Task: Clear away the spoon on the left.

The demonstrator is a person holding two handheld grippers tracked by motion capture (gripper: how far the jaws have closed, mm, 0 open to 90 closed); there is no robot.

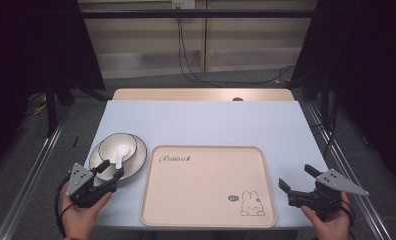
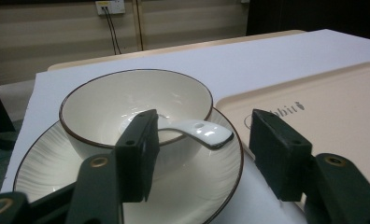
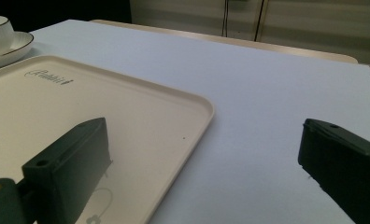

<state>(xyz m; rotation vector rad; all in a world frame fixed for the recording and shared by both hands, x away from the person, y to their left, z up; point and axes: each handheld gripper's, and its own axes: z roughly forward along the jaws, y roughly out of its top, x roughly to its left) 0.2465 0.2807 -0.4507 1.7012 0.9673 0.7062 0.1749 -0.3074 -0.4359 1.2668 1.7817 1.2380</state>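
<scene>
At centre-left of the high view, the spoon rests in the bowl on its plate. Your left gripper has its jaws spread around the handle, probably to pinch it. Your right gripper, jaws spread, waits beside the tray.

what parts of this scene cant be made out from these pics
- Spoon scoop: left gripper view, hidden behind the black jaw of the left gripper.
- Plate middle: high view, covered by the bowl.
- Bowl and plate: right gripper view, cut off by the left edge.
- Small round mark beside the rabbit drawing on the tray: high view, too small to read.
- Right gripper jaws: right gripper view, cut off by the bottom and right edges.
</scene>
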